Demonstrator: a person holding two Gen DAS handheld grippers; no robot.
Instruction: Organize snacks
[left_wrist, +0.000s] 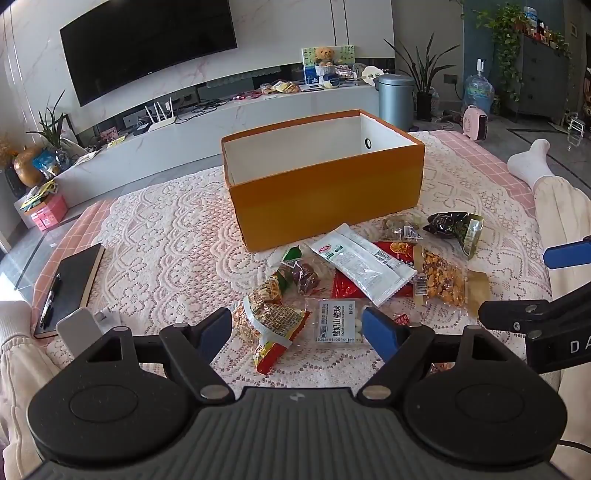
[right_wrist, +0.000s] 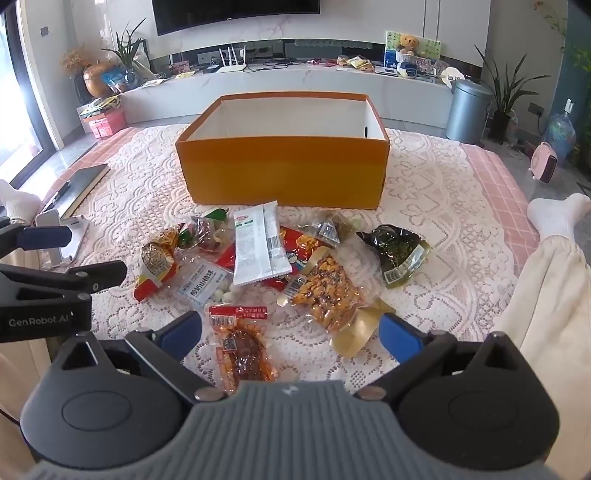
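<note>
Both grippers hang tilted down over a lace-covered tabletop (right_wrist: 424, 177), their jaws spread wide and pinching nothing.

The left gripper (left_wrist: 297, 326) has its blue pads either side of two packets: a yellow-and-red bag (left_wrist: 269, 325) lies just ahead of the left pad, and a clear pack (left_wrist: 336, 317) with a white label and pale balls inside lies just ahead of the right pad. Neither pad touches them. Beyond the jaws the rest of the snacks lie in a loose heap: a white sachet (left_wrist: 364, 266) rests across a red packet (left_wrist: 345, 286), with a nut bag (left_wrist: 443, 282) to the right and a dark green bag (left_wrist: 456, 229) further right.

The right gripper (right_wrist: 291, 332) hovers nearer the near edge of the heap. Between its pads, close to the left one, lies an orange-red pack (right_wrist: 242, 349) holding something brown. The nut bag's (right_wrist: 328, 291) gold tail end reaches down to just beside the right pad.

Straight ahead of both jaws, past the heap, stands an open box (right_wrist: 284, 173), orange outside and white inside; no snack shows in the part of its interior that is visible. The white sachet's (right_wrist: 258, 245) far end lies just short of the box's front wall.

Left of the left jaws, well apart from the snacks, a notebook (left_wrist: 72, 284) lies with a pen (left_wrist: 50, 301) on it.
</note>
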